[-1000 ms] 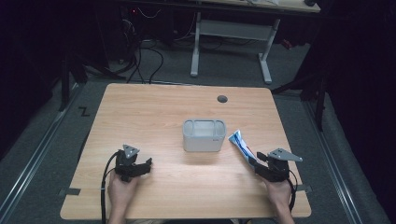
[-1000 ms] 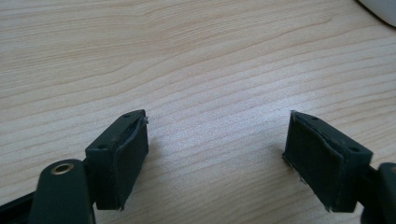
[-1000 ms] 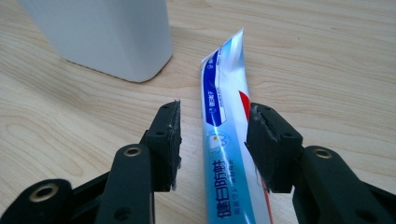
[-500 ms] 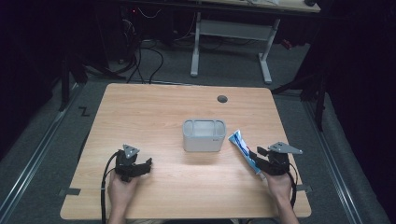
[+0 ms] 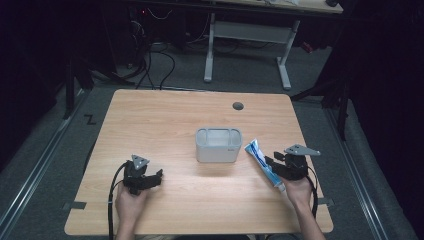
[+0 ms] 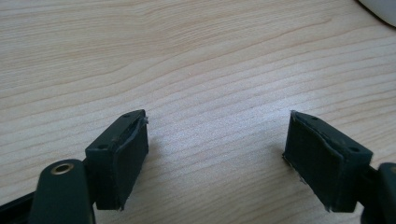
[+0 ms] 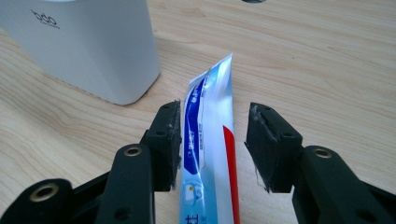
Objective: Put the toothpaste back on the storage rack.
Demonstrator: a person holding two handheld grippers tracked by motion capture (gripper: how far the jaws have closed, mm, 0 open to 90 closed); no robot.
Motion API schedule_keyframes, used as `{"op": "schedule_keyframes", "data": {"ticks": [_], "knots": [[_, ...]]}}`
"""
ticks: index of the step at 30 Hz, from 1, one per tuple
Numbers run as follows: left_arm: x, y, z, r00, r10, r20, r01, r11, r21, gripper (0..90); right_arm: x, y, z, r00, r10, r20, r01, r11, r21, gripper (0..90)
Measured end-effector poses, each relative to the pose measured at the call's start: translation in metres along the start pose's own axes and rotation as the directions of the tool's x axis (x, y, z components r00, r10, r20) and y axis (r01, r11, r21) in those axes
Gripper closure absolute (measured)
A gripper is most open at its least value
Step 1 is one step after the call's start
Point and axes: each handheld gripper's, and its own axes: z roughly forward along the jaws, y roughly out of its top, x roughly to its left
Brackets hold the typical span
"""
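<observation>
Left claw [image 5: 156,175] low over bare bench [image 5: 165,125], near the front left corner, jaws wide apart, released, with wood grain only between the pads [image 6: 122,156]. More to the right, near the middle of the bench, white container [image 5: 218,145] upright, open at the top. Just beside its right side, toothpaste tube [image 5: 264,162] flat on the wood, flat crimped end toward the container, cap end toward the person. Right claw [image 5: 272,164] around the tube [image 7: 210,140], jaws half apart: left pad [image 7: 172,140] touching the tube edge, right pad apart from it, so not clenched. Person's right hand [image 5: 299,190] behind this claw.
</observation>
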Motion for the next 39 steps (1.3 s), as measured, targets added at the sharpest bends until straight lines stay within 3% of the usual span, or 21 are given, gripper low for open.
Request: {"op": "schedule_keyframes", "data": {"ticks": [10,21,29,39], "knots": [[0.0,0.0,0.0,1.0,0.0,0.0,0.0,1.0,0.0,21.8,0.004,0.017,0.012,0.9993,-0.037,-0.008,0.037,0.998,0.051,54.3],[0.0,0.0,0.0,1.0,0.001,0.0,-0.001,1.0,0.0,21.7,0.009,0.029,0.036,0.9962,-0.086,-0.015,0.088,0.986,0.14,52.3],[0.0,0.0,0.0,1.0,0.001,0.0,-0.001,1.0,0.0,21.7,0.014,0.033,0.053,0.9929,-0.119,0.002,0.116,0.97,0.214,49.1],[0.0,0.0,0.0,1.0,0.001,0.0,-0.001,1.0,0.0,21.7,0.016,0.038,0.068,0.9897,-0.142,0.021,0.131,0.955,0.265,47.8]]}}
